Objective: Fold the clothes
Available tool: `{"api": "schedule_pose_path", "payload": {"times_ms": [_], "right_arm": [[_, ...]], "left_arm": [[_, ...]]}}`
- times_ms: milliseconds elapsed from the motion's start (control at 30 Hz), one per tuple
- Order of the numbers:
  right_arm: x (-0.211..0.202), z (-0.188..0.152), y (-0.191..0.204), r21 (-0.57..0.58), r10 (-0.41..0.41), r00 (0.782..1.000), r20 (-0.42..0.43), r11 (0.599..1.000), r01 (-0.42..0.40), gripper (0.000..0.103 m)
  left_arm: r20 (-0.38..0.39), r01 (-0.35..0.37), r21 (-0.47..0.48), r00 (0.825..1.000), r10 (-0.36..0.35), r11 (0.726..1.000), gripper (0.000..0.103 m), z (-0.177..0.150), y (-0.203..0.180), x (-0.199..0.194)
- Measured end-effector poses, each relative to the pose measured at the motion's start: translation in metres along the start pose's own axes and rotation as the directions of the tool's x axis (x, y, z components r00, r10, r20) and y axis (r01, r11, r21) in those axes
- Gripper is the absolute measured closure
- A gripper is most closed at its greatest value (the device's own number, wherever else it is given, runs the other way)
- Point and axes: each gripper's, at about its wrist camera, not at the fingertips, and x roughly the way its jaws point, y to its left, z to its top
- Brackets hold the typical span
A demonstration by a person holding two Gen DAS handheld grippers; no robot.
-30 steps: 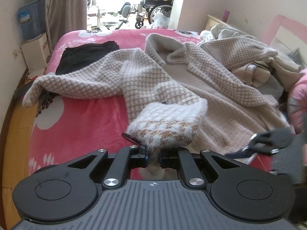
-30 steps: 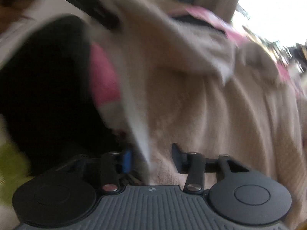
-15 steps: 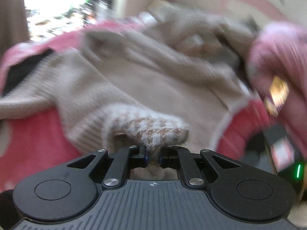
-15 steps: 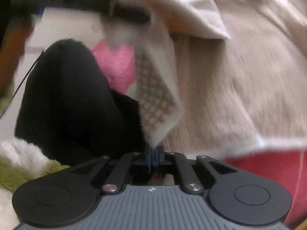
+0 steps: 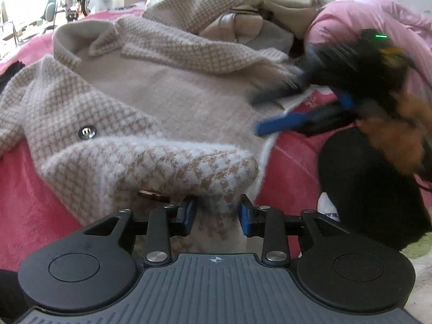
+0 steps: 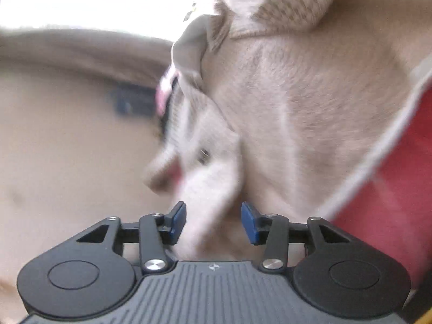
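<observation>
Houndstooth cardigan (image 5: 151, 86) lay spread on the pink bedspread (image 5: 24, 194), its folded hem at 6 o'clock. My left gripper (image 5: 217, 213) had just been opening, hem between the parted pads; my right gripper (image 6: 213, 220) likewise, releasing fabric so the fold stayed. No containers were visible.

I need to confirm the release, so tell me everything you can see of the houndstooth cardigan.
The cardigan is a fuzzy beige-and-white houndstooth knit with a plain beige inside, a collar and a silver button. It lies opened out on the pink bedspread, its front hem folded over. The left gripper has just been opening; cloth still sits between its jaws, unpinched. The right gripper, blurred, has just been opening too.
</observation>
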Motion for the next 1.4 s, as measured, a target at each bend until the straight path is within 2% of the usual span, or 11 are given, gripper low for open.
{"api": "schedule_pose_path", "payload": {"times_ms": [267, 333, 400, 500, 667, 867, 967, 1100, 1167, 1267, 1400], "right_arm": [[0.086, 0.031, -0.022, 0.23, 0.097, 0.979, -0.178, 0.972, -0.054, 0.049], [0.098, 0.031, -0.025, 0.23, 0.089, 0.975, -0.202, 0.972, -0.041, 0.053], [0.099, 0.027, -0.026, 0.216, 0.094, 0.976, -0.197, 0.975, -0.05, 0.075], [0.087, 0.03, -0.019, 0.132, 0.071, 0.989, -0.128, 0.99, -0.054, 0.095], [0.061, 0.048, 0.009, -0.105, -0.046, 0.998, 0.037, 0.993, 0.05, 0.096], [0.05, 0.051, 0.044, -0.323, -0.121, 0.988, 0.092, 0.935, 0.145, 0.096], [0.05, 0.049, 0.061, -0.48, -0.215, 0.968, 0.126, 0.841, 0.25, 0.096], [0.068, 0.036, 0.077, -0.703, -0.407, 0.871, 0.275, 0.534, 0.471, 0.095], [0.088, 0.036, 0.072, -0.731, -0.461, 0.842, 0.281, 0.465, 0.499, 0.095], [0.099, 0.041, 0.059, -0.712, -0.463, 0.849, 0.255, 0.504, 0.489, 0.093], [0.082, 0.061, 0.028, -0.546, -0.343, 0.921, 0.184, 0.743, 0.386, 0.078]], "left_arm": [[-0.055, -0.051, 0.076, 0.997, 0.055, 0.996, 0.068, -0.009, -0.008, 0.015], [-0.076, -0.072, 0.117, 0.994, 0.081, 0.991, 0.065, -0.015, -0.013, 0.018], [-0.091, -0.096, 0.157, 0.99, 0.111, 0.983, 0.065, -0.021, -0.017, 0.022], [-0.09, -0.121, 0.198, 0.986, 0.141, 0.973, 0.065, -0.025, -0.021, 0.022], [-0.098, -0.145, 0.213, 0.981, 0.169, 0.966, 0.062, -0.028, -0.02, 0.022], [-0.121, -0.187, 0.208, 0.969, 0.215, 0.96, 0.061, -0.025, -0.02, 0.038], [-0.122, -0.205, 0.195, 0.965, 0.231, 0.959, 0.061, -0.02, -0.019, 0.048], [-0.138, -0.221, 0.169, 0.96, 0.245, 0.961, 0.061, -0.015, -0.016, 0.059], [-0.147, -0.222, 0.163, 0.958, 0.246, 0.961, 0.059, -0.015, -0.018, 0.064], [-0.153, -0.239, 0.18, 0.951, 0.267, 0.954, 0.056, -0.016, -0.022, 0.071], [-0.159, -0.262, 0.174, 0.944, 0.29, 0.949, 0.051, -0.014, -0.029, 0.075]]}}
